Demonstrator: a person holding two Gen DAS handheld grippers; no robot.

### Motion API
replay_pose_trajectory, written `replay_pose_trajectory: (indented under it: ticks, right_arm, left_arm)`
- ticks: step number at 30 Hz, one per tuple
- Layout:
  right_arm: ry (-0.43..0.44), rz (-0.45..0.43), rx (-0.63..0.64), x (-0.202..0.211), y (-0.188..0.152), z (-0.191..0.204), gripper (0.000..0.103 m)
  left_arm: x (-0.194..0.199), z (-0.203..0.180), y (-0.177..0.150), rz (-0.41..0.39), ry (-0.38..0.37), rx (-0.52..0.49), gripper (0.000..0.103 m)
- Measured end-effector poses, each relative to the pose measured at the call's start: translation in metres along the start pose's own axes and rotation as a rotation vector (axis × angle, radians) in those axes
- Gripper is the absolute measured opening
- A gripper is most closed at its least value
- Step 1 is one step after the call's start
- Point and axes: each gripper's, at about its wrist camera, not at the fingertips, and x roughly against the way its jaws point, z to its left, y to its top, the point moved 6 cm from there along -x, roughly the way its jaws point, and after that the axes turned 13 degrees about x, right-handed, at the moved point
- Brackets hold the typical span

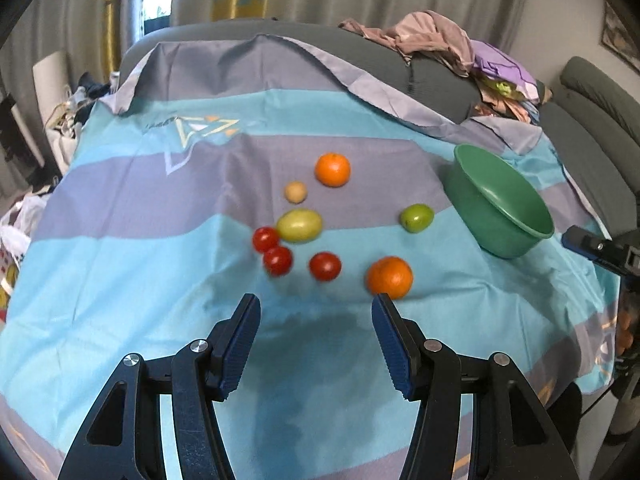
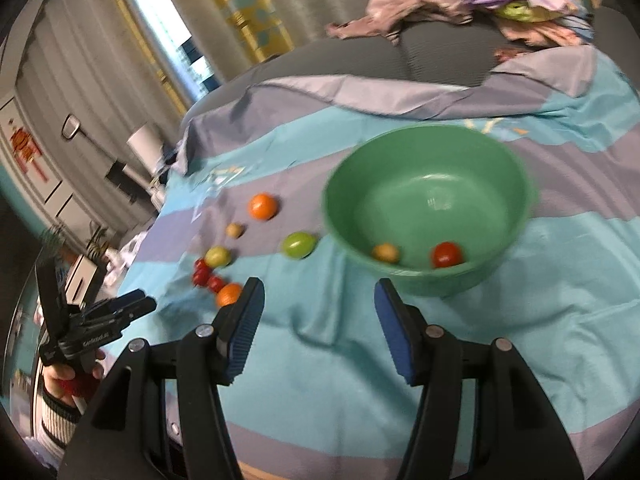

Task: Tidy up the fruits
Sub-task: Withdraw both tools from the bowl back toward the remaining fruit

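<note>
Striped blue-and-grey sheet point(image 1: 120, 248) covers the surface, looks like a bed or sofa rather than a tabletop, can't tell which; laundry pile point(image 1: 452, 48) at the far end. Green bowl point(image 2: 428, 208) sits on the sheet on the right, tipped a bit on the soft fabric. Inside it per the right wrist view: one red tomato point(image 2: 447, 255) and one small tan fruit point(image 2: 386, 253). So roughly two pieces in, eight left outside — early, about a fifth done by my count. Still on the sheet, big to small: near orange point(image 1: 390, 277), far orange point(image 1: 333, 169), yellow-green oval fruit point(image 1: 299, 225), green fruit point(image 1: 417, 218) just beside the bowl, three red tomatoes in a loose cluster point(image 1: 278, 261) with one touching the oval fruit, small tan fruit point(image 1: 296, 192) near the far orange. Left hand-held gripper point(image 1: 316, 344): jaws spread wide, nothing between them, hovering just short of the tomato cluster and the near orange. Right hand-held gripper point(image 2: 319, 328): also spread wide and empty, pointed at the bowl's near side. Likely next pick is the near orange or a tomato with the left. Risk: round fruit rolls on wrinkled cloth, and the bowl could tip further if nudged.
</note>
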Motion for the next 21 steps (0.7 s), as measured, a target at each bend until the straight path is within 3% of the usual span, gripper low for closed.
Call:
replay_pose_trajectory:
  ticks: [13, 21]
  right_arm:
    - [0.123, 0.13, 0.234, -0.061, -0.002, 0.092, 0.058]
    - [0.137, 0.183, 0.365, -0.1, 0.007, 0.127, 0.058]
  left_arm:
    - [-0.008, 0.027, -0.006, 0.002, -0.014, 0.03, 0.058]
    - [-0.03, 0.029, 0.007, 0.018, -0.025, 0.002, 0.058]
